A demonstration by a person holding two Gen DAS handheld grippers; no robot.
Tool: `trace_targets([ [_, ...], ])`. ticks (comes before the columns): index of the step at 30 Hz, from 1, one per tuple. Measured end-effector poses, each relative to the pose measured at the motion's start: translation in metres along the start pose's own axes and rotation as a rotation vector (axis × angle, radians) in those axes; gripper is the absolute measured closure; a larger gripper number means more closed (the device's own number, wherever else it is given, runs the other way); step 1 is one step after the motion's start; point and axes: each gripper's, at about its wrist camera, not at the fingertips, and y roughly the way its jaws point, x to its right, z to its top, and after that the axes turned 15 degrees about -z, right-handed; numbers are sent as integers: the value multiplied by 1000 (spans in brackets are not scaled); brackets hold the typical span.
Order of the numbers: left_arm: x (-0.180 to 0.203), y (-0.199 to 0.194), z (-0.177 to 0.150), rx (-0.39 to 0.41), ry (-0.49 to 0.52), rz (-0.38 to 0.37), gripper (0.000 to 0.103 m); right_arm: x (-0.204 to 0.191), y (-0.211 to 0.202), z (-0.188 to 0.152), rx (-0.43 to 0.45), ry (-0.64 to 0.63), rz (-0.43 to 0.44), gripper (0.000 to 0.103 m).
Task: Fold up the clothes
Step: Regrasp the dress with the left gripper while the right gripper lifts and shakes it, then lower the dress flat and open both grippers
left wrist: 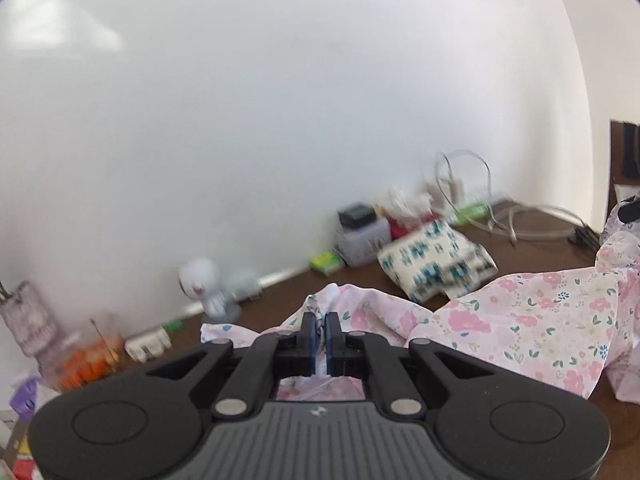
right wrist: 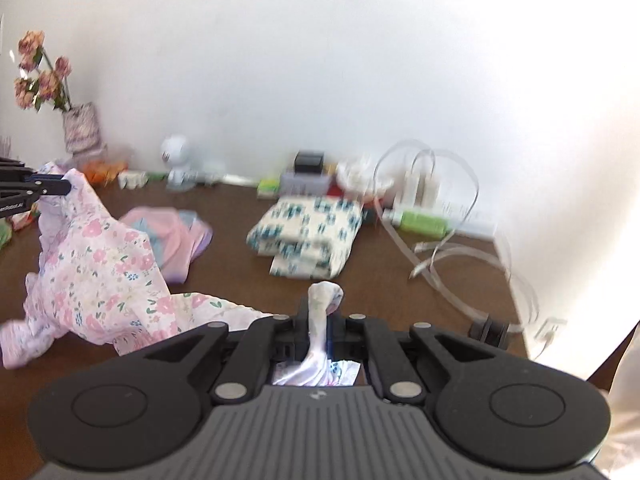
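Note:
A pink floral garment (left wrist: 532, 320) hangs above the brown table (left wrist: 536, 236), stretched between both grippers. My left gripper (left wrist: 320, 330) is shut on one bunched edge of it. In the right wrist view the same floral garment (right wrist: 100, 276) drapes from the left gripper (right wrist: 60, 189) at the far left down toward my right gripper (right wrist: 322, 320), which is shut on a twisted white end of the cloth. The lower folds of the garment trail on the table.
A folded cream cloth with teal print (right wrist: 308, 236) lies mid-table, and a pink and lilac garment (right wrist: 172, 232) lies left of it. Along the white wall stand a small white figurine (right wrist: 178, 162), boxes (right wrist: 306, 178), white cables (right wrist: 436, 216), a green packet (right wrist: 424, 222) and a vase of dried flowers (right wrist: 80, 128).

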Motion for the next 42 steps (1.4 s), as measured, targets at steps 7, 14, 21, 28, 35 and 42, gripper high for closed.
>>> trace_targets([
  [7,-5,-65,44,214,9,94,99,16,-41,48,248,28,-34,98],
  [14,25,-46,-44,-23,-55,-3,99,3,-20,-79,-1,1,78,97],
  [21,36,-21,-86,-115,-114,-46,100,4,-23,-144,-127,67,115,97],
  [28,27,-26,-41,13,-110,-37,100,5,-56,-170,-169,111,139,97],
  [35,38,31,17,74,-101,-72,100,-11,-80,-193,-221,111,175,97],
  [42,63,143,5,-97,-177,-167,85,-18,-91,-205,-243,152,146,96],
])
